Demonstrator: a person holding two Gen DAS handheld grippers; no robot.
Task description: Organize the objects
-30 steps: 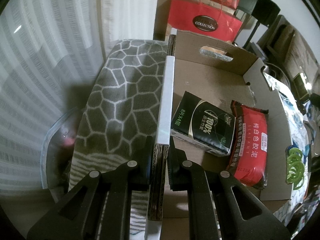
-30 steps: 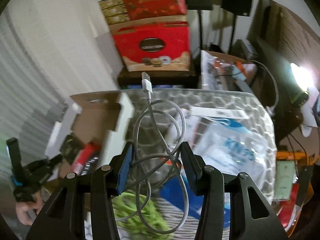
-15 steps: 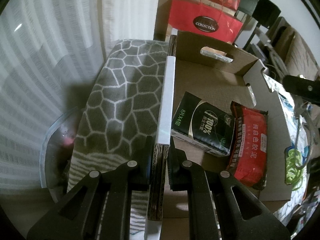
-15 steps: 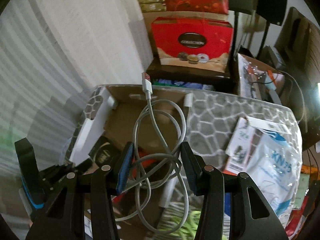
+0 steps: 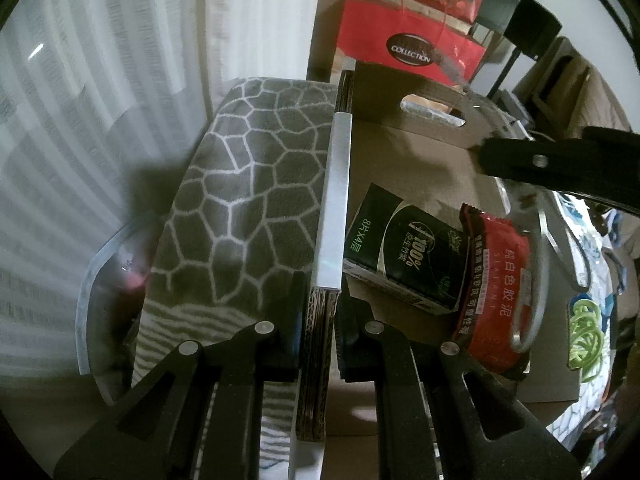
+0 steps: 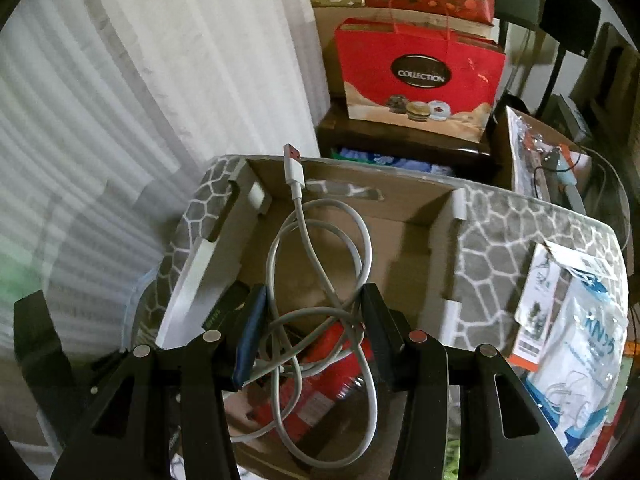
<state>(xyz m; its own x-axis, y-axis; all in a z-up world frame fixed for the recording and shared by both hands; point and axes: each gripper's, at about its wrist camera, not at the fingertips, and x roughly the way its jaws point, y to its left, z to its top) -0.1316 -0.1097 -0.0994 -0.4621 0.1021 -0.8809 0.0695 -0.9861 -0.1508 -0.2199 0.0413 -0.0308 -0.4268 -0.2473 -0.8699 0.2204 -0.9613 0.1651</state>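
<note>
An open cardboard box [image 5: 416,152] [image 6: 404,204] lies on a grey patterned blanket [image 5: 248,192]. My left gripper [image 5: 319,312] is shut on the box's left wall [image 5: 334,208], one finger on each side of it. Inside the box lie a black tissue pack [image 5: 404,252] and a red packet [image 5: 496,280] [image 6: 316,384]. My right gripper [image 6: 312,336] is shut on a coiled white USB cable [image 6: 320,264], which hangs over the inside of the box. In the left wrist view the right gripper [image 5: 560,164] comes in from the right, with the cable [image 5: 532,272] dangling over the red packet.
A white KN95 mask bag [image 6: 580,344] and a small carton [image 6: 536,304] lie on the blanket right of the box. A green coil [image 5: 584,324] lies past the box's right wall. A red gift bag [image 6: 420,76] and stacked boxes stand behind. White curtain [image 6: 140,100] hangs on the left.
My right gripper has carried the cable leftward from above the mask bag to over the box, and now shows in the left wrist view. The left gripper has kept still on the wall.
</note>
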